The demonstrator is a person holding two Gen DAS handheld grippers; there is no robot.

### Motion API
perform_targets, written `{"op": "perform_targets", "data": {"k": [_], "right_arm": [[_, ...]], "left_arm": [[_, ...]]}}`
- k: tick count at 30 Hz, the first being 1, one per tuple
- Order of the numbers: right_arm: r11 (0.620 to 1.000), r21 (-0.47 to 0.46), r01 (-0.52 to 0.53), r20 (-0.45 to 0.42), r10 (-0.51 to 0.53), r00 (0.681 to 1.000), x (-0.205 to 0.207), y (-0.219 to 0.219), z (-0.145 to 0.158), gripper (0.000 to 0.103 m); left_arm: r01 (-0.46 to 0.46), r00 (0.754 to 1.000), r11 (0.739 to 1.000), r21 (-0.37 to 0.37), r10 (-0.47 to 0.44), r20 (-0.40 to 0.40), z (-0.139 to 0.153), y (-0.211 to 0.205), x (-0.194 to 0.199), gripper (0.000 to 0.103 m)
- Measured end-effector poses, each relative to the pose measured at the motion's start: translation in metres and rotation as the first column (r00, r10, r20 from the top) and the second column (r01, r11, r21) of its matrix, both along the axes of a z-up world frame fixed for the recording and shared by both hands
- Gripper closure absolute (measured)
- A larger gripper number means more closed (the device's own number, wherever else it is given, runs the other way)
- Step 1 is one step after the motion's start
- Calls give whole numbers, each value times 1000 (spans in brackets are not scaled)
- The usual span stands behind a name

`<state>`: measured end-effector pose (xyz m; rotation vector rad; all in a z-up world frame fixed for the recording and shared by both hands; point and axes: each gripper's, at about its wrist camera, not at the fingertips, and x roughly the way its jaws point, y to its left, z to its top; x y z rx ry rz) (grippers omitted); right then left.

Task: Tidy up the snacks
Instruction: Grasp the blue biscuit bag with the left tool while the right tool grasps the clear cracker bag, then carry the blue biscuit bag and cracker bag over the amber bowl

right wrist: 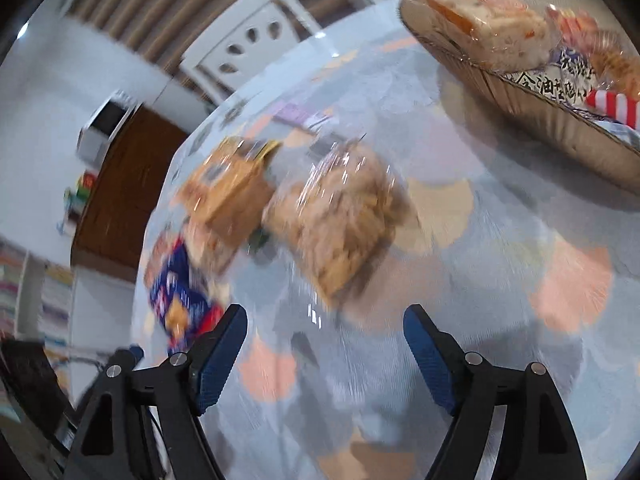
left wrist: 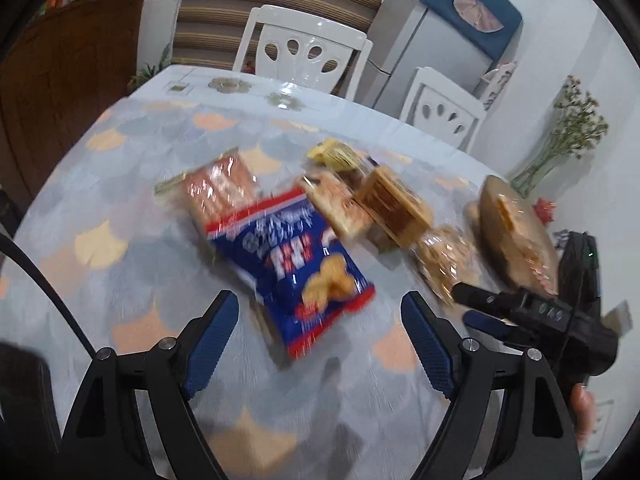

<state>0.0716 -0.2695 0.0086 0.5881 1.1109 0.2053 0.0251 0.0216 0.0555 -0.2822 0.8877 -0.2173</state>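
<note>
Table (left wrist: pixel 120 208), scallop-patterned cloth, taken as landmark.

Blue snack bag (left wrist: pixel 296 264): flat on the table's middle, just ahead of the left gripper (left wrist: pixel 320 340), whose jaws stand apart with nothing between them.

Clear-wrapped biscuit packs (left wrist: pixel 224 192): clustered behind and beside the blue bag, touching one another.

Clear bag of small cookies (right wrist: pixel 336 224): on the table ahead of the right gripper (right wrist: pixel 324 344); jaws parted, empty.

Basket (right wrist: pixel 520 96): toward the table's right edge, holding several wrapped snacks.

White chairs (left wrist: pixel 304 52): beyond the table's far side.
</note>
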Motion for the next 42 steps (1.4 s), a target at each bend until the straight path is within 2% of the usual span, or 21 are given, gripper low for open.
{"op": "perform_targets", "data": {"k": [2,5,9,13,16,17,20,23,24,25,28,31,32,36,38,42], "right_arm": [[998,20,58,2,-58,998,10,-3,0,24],[991,24,129,-1,-129,992,22,-4,0,24],[980,-14,197,-5,-197,980,36,0,2,24],[965,-110,238,20,-237,971,46,10,5,25],[949,-221,226,57,-219,974,54,22,5,27],[939,-269,213,80,-199,977,54,28,5,28],[923,-335,188,124,-155,980,49,33,3,34],[929,-335,159,151,-114,982,43,29,1,37],[934,-324,151,158,-104,982,42,27,1,38],[940,-310,139,167,-90,982,39,23,0,38],[951,-291,99,177,-48,983,30,18,0,42],[952,-307,19,182,39,982,17,23,0,42],[949,-312,-37,189,100,977,8,25,0,42],[932,-319,-169,180,235,955,-21,24,0,42],[918,-332,-216,179,286,942,-37,22,0,42],[898,-293,-328,159,384,909,-65,8,-1,39]], "left_arm": [[-12,1000,1000,12,12,-12,-7,-5,14,21],[-33,999,999,-19,32,-41,-19,-7,29,21],[-49,998,999,-16,48,-38,-26,-10,39,21],[-58,998,998,15,59,-23,-27,-16,46,21],[-68,998,996,64,68,-2,-29,-21,48,21],[-68,998,994,81,68,1,-30,-22,49,21],[-70,998,990,122,69,17,-31,-26,50,20],[-68,997,985,156,64,30,-32,-30,50,22],[-67,997,985,159,63,33,-32,-29,50,25],[-67,997,984,165,61,38,-32,-29,49,36],[-34,999,991,126,30,37,-29,-22,45,40],[-13,1000,997,82,10,29,-26,-15,32,41],[1,1000,997,74,-3,28,-24,-14,24,41],[47,998,997,64,-49,27,-22,-14,-6,41],[66,997,996,68,-68,26,-22,-16,-22,41],[105,994,990,97,-109,32,-25,-20,-45,41]]}}
